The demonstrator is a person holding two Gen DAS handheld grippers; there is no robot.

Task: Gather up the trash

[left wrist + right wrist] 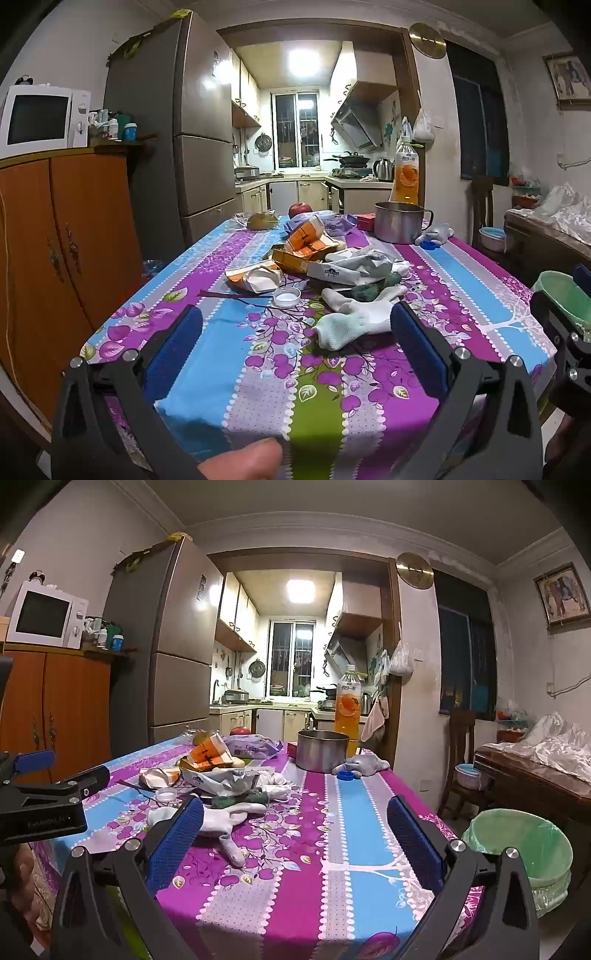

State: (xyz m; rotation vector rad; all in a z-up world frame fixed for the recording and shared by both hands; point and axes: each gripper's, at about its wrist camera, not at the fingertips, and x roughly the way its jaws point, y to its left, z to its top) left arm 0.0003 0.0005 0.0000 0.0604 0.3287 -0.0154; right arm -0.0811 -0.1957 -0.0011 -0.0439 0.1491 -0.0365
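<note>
Trash point(314, 258) lay heaped mid-table, none collected yet. Bin point(524, 845) stood on floor at table's right, apparently holding only its liner. Your left gripper point(295, 354) and right gripper point(295, 842) hovered spread wide, holding nothing. All picking remained.

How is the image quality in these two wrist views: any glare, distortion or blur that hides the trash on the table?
Left wrist view: kitchen ceiling light blows out, fisheye bends the walls, yet the crumpled wrappers and white glove read sharp. Right wrist view: same glare and bending, dark vignette corners; the lined bin is clear.
</note>
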